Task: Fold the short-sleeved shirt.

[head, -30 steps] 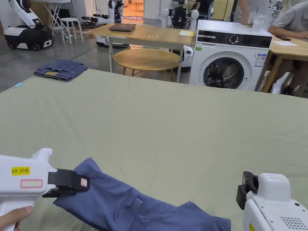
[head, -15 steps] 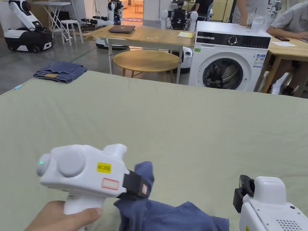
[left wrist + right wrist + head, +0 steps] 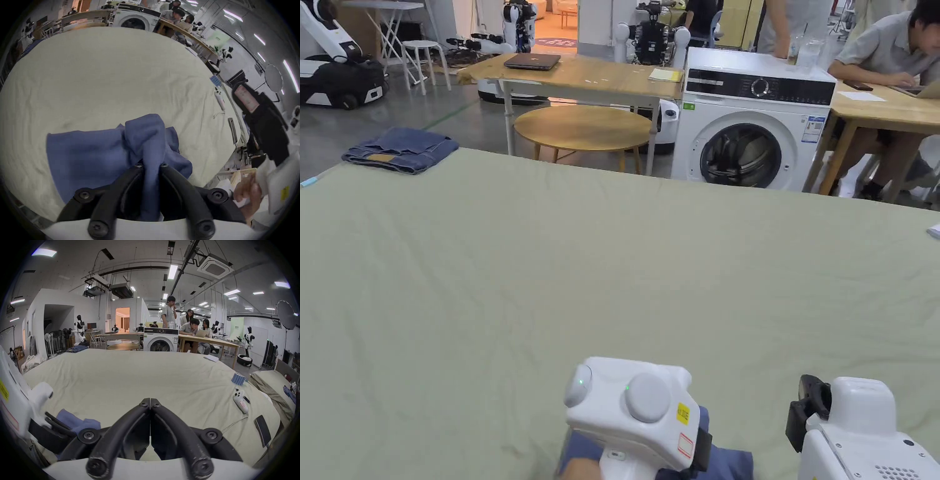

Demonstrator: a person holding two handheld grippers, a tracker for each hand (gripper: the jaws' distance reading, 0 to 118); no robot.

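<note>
A blue short-sleeved shirt (image 3: 90, 151) lies bunched near the front edge of the pale green bed sheet (image 3: 612, 262). My left gripper (image 3: 151, 165) is shut on a raised fold of it, with cloth running down between both jaws. In the head view the left gripper (image 3: 700, 451) sits low in the middle, covering most of the shirt (image 3: 731, 465). My right gripper (image 3: 150, 404) is shut with nothing in it, and hovers over bare sheet to the right of the shirt (image 3: 76, 421). In the head view the right gripper (image 3: 809, 409) is at the bottom right.
Folded jeans (image 3: 400, 149) rest on the bed's far left corner. A controller (image 3: 241, 400), a phone (image 3: 262, 428) and a blue pack (image 3: 238, 378) lie along the bed's right side beside a pillow (image 3: 267, 386). Beyond the bed stand a washing machine (image 3: 753, 119), tables and people.
My left gripper has carried its hold on the shirt from the left to the right, bunching the cloth over itself. The right gripper has stayed where it was.
</note>
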